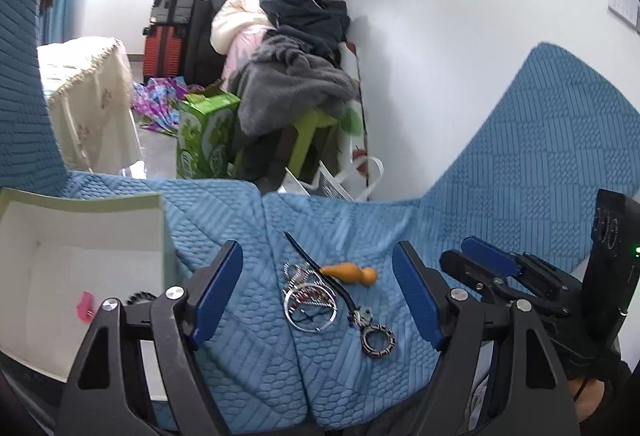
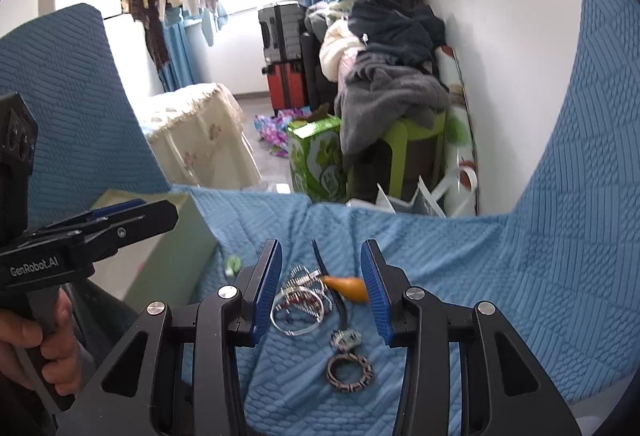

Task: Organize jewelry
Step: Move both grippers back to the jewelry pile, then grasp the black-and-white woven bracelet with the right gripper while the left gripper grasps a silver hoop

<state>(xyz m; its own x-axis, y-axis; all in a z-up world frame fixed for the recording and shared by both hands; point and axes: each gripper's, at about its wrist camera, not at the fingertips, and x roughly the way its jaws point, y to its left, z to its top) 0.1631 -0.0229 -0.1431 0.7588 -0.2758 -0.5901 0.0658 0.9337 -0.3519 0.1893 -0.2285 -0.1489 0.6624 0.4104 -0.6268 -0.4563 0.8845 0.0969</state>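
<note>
A heap of jewelry lies on the blue quilted cover [image 1: 256,368]: silver bangles [image 1: 310,302], an orange gourd pendant [image 1: 350,274] on a black cord, and a dark patterned ring [image 1: 378,342]. My left gripper [image 1: 318,296] is open and empty, its jaws either side of the heap. My right gripper [image 2: 325,294] is open and empty over the same bangles [image 2: 298,310], pendant [image 2: 348,288] and ring [image 2: 351,372]. A white open box [image 1: 80,260] at the left holds a small pink item [image 1: 85,307].
A black coiled item [image 1: 140,296] lies by the box. A small green item [image 2: 232,263] lies beside the box [image 2: 168,260]. Beyond the cover's edge are a green carton [image 1: 206,139], a green stool [image 1: 308,131] under clothes, suitcases and a white wall.
</note>
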